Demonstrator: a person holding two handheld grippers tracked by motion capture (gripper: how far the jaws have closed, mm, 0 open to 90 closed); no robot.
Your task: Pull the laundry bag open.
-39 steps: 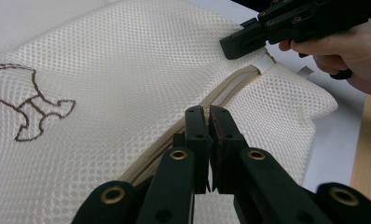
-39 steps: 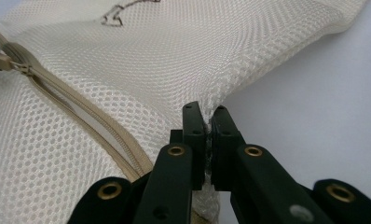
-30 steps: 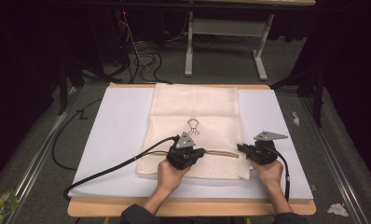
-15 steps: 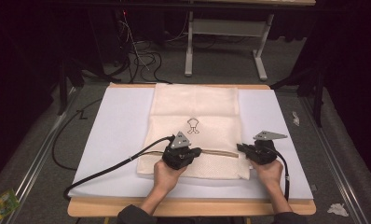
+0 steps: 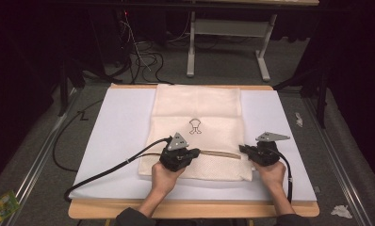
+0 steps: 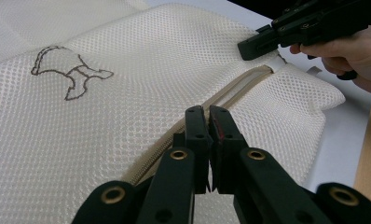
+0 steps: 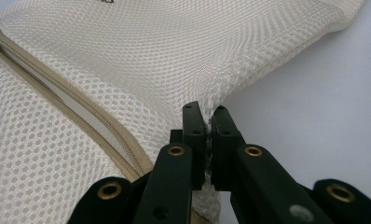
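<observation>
My two hands come in from the near edge of the table (image 5: 129, 209). My left gripper (image 5: 188, 154) has its fingers (image 6: 195, 135) pressed tight together at the zipper (image 5: 218, 154) of the mesh bag (image 5: 197, 113). I think they pinch the zipper's pull, but I cannot see the pull itself. My right gripper (image 5: 244, 149) has its fingers (image 7: 193, 126) clamped on the right edge of the bag, where the mesh bunches up between them.

The bag lies flat in the middle of the table, on a white sheet (image 5: 115, 127). Its long side runs away from me, from the near edge toward the far edge. The zipper runs the other way, from left to right, close to the near end of the bag.

The bag is cream white and full of tiny holes, like a net. The zipper is tan. In the right gripper view I see it open a little, with white showing in the gap. A small brown drawing (image 5: 195, 126) sits in the middle of the bag, past my grippers.

A black cable (image 5: 105, 170) trails from my left gripper across the sheet to the left. Farther away, past the table, a grey metal frame (image 5: 225, 47) stands on the dark floor with loose wires (image 5: 145, 61) beside it. Nothing lies on the bag between my grippers.
</observation>
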